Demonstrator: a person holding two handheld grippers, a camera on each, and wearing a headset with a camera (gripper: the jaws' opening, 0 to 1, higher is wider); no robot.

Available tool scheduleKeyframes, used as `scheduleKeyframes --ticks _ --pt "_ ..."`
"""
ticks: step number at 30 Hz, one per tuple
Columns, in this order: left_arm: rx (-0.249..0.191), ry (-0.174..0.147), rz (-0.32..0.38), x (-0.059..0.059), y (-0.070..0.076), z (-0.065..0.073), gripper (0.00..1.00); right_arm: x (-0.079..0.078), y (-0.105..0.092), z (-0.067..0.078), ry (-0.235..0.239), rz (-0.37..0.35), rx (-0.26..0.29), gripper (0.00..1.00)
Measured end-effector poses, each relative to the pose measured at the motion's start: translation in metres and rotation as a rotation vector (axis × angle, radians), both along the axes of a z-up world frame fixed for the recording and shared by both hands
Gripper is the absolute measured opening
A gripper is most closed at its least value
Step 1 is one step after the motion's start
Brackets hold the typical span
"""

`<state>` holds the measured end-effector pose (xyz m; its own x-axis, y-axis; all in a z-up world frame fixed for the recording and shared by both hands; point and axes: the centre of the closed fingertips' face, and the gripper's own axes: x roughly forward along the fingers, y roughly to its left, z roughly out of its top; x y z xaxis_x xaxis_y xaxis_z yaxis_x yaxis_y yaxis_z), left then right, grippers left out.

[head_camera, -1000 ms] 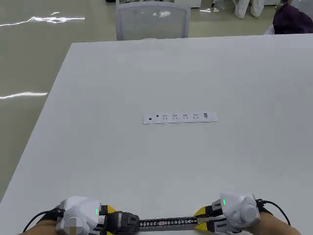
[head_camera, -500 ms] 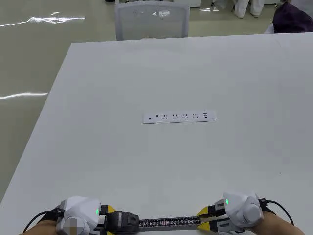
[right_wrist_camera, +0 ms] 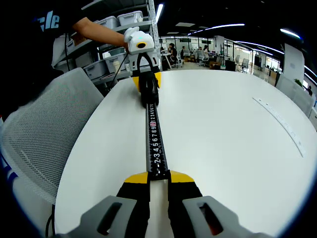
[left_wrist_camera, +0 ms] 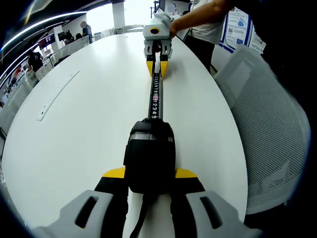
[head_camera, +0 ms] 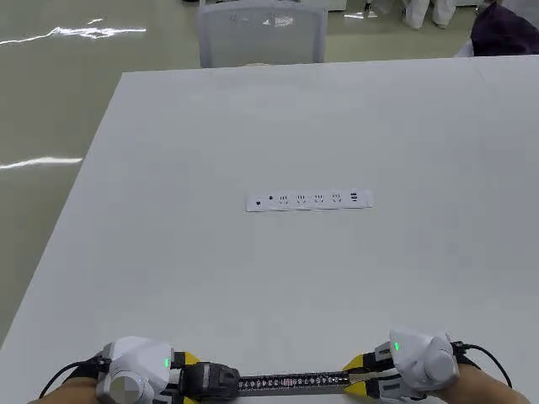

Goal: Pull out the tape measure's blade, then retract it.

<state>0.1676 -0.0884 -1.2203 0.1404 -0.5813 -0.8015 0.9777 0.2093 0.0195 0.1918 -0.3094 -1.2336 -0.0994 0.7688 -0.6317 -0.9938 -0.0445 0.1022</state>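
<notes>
The black tape measure case point(left_wrist_camera: 150, 158) sits between the yellow-tipped jaws of my left gripper point(left_wrist_camera: 148, 174), which is shut on it. Its dark blade point(left_wrist_camera: 155, 94) with white numerals runs straight across the white table to my right gripper point(left_wrist_camera: 157, 67). In the right gripper view, the right gripper point(right_wrist_camera: 158, 177) is shut on the blade's end, and the blade point(right_wrist_camera: 154, 139) stretches to the case point(right_wrist_camera: 147, 85). In the head view, the left gripper point(head_camera: 187, 383) holds the case point(head_camera: 210, 380) at the table's near edge, the blade point(head_camera: 290, 383) spans to the right gripper point(head_camera: 358, 377).
A white power strip point(head_camera: 308, 201) lies flat on the table's point(head_camera: 278, 126) middle. A grey mesh chair point(head_camera: 261, 34) stands at the far edge. Another mesh chair point(left_wrist_camera: 270, 124) is close beside the near edge. People stand in the background.
My right gripper has moved slightly to the right, drawing a little more blade out of the case. The left gripper and case have stayed in place.
</notes>
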Motion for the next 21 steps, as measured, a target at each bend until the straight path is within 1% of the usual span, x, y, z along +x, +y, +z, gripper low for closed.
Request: scheduleKeyframes --ticks 21 --pt "0.001 0.002 -0.002 0.000 -0.001 0.001 0.29 0.001 -0.014 -0.001 0.002 -0.010 -0.013 0.11"
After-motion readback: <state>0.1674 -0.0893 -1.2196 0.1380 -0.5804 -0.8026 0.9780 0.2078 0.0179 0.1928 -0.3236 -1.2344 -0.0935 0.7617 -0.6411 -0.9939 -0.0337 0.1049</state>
